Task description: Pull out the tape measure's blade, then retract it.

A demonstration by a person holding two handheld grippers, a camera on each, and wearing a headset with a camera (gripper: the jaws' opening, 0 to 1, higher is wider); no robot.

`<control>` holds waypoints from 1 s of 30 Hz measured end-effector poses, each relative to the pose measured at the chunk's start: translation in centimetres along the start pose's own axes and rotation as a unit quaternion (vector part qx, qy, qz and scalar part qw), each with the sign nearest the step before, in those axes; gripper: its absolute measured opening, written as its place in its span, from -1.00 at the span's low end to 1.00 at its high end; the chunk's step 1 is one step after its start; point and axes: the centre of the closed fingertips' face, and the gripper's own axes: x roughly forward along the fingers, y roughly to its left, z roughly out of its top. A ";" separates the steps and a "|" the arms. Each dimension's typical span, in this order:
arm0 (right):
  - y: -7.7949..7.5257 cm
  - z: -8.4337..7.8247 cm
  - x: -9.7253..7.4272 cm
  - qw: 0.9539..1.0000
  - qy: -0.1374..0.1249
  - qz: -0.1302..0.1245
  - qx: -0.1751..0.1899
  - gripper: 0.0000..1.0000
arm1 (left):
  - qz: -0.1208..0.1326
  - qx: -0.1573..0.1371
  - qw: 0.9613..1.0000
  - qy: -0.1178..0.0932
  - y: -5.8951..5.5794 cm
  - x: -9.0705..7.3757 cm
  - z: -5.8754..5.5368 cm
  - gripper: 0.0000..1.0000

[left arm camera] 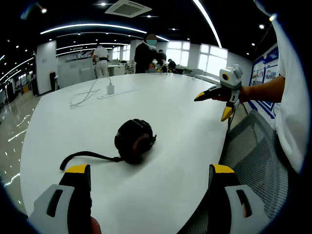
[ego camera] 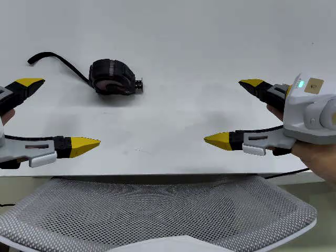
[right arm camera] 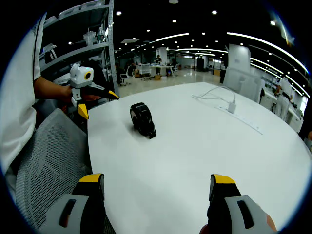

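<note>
Tape measure (ego camera: 112,77): rounded black rubbery case, upper left of head view, on smooth white table (ego camera: 184,52) | strap (ego camera: 58,60): thin black loop | left gripper (ego camera: 70,111), right gripper (ego camera: 223,111): pointed yellow tips spread apart, empty | mesh chair (ego camera: 157,210): grey, bottom.
</note>
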 end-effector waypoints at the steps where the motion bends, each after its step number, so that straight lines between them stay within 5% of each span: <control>1: 0.0 0.0 0.0 1.000 0.000 0.000 0.000 0.75 | 0.000 0.000 1.000 0.001 0.0 0.0 0.0 0.98; 30: -0.3 -0.2 0.9 1.000 0.017 0.001 -0.013 0.71 | -0.009 0.006 1.000 0.007 0.3 0.5 0.2 0.98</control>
